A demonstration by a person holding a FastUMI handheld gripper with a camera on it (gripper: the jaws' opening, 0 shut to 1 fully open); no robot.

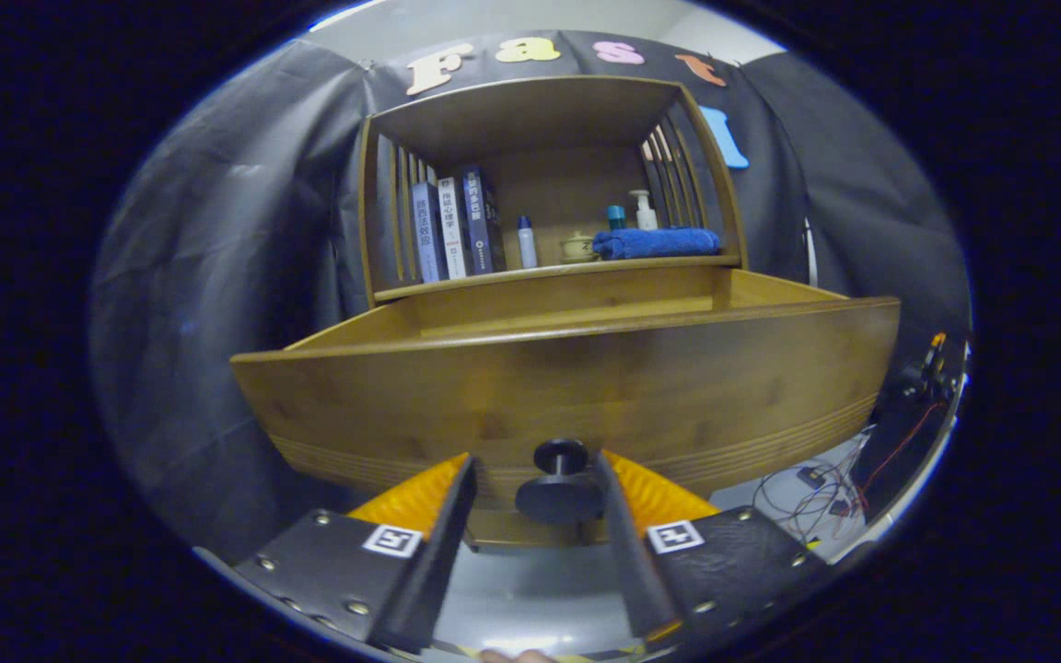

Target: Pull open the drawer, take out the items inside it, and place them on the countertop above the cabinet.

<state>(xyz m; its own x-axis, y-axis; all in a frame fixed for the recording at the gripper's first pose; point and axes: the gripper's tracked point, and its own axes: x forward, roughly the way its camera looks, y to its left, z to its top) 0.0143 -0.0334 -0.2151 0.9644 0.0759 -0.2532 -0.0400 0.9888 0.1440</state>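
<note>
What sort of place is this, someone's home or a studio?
Likely a staged booth, not a home: dark cloth walls hang behind a wooden cabinet, and loose wires lie on the floor. The gripper sits open around the drawer's knob.

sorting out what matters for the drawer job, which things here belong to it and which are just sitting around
Part of the job:
- drawer, pulled out
- its knob, between the fingers of the open claw
- countertop above it

Just lying about:
- books
- small white bottle
- little pot
- folded blue towel
- pump bottle
- cables on the floor
</note>
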